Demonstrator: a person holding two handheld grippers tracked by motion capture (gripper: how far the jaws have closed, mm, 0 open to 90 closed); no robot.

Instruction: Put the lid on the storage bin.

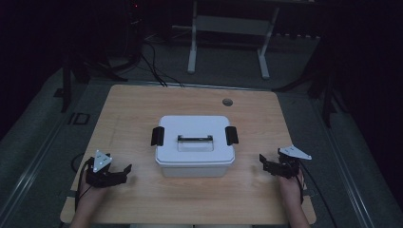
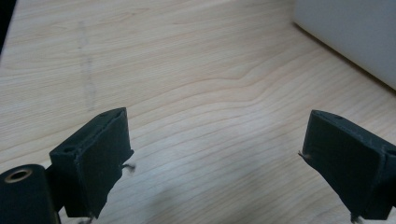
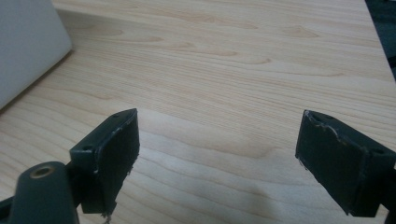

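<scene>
A white box (image 1: 195,145) with a lid, a top handle (image 1: 195,138) and two black side latches sat closed at the middle of the bench (image 1: 128,107). The left tool (image 1: 124,172) rested near the bench's front left, its jaws wide apart and holding nothing. The right tool (image 1: 263,161) lay at the front right, jaws likewise apart and empty. Both were near the box without touching it.

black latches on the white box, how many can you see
2. One black plastic latch sits on the left end of the white rectangular plastic lidded box, the other black plastic latch on its right end. Any on the far side would be hidden.
</scene>
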